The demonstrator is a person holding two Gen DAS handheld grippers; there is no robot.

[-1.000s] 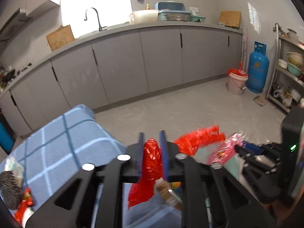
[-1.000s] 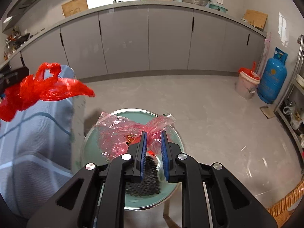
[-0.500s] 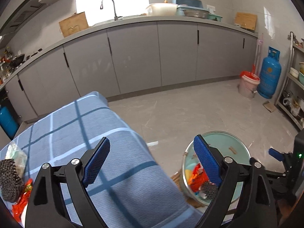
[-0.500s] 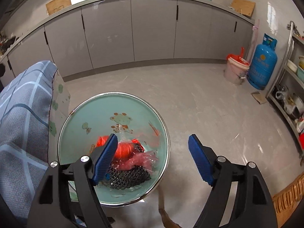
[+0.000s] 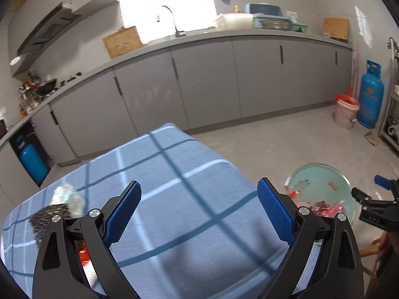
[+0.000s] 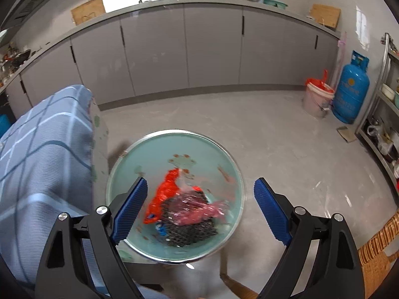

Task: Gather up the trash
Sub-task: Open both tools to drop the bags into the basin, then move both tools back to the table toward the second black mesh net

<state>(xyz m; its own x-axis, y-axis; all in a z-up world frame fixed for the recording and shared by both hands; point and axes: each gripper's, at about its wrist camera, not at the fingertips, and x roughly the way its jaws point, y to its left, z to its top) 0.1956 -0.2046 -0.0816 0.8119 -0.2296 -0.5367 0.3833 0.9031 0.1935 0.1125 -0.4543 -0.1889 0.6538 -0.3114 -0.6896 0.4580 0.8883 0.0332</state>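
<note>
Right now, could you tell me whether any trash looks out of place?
Yes: a dark mesh scrap, a pale wrapper and something red lie on the blue checked cloth, outside the basin.

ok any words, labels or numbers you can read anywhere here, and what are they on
None can be read.
Blue gas cylinder: round yellow emblem and pale lettering, too blurred to read.
Right tongs' black body, seen from the left wrist: small embossed marking, too small to make out.
Trash in the green basin: no legible print.
</note>
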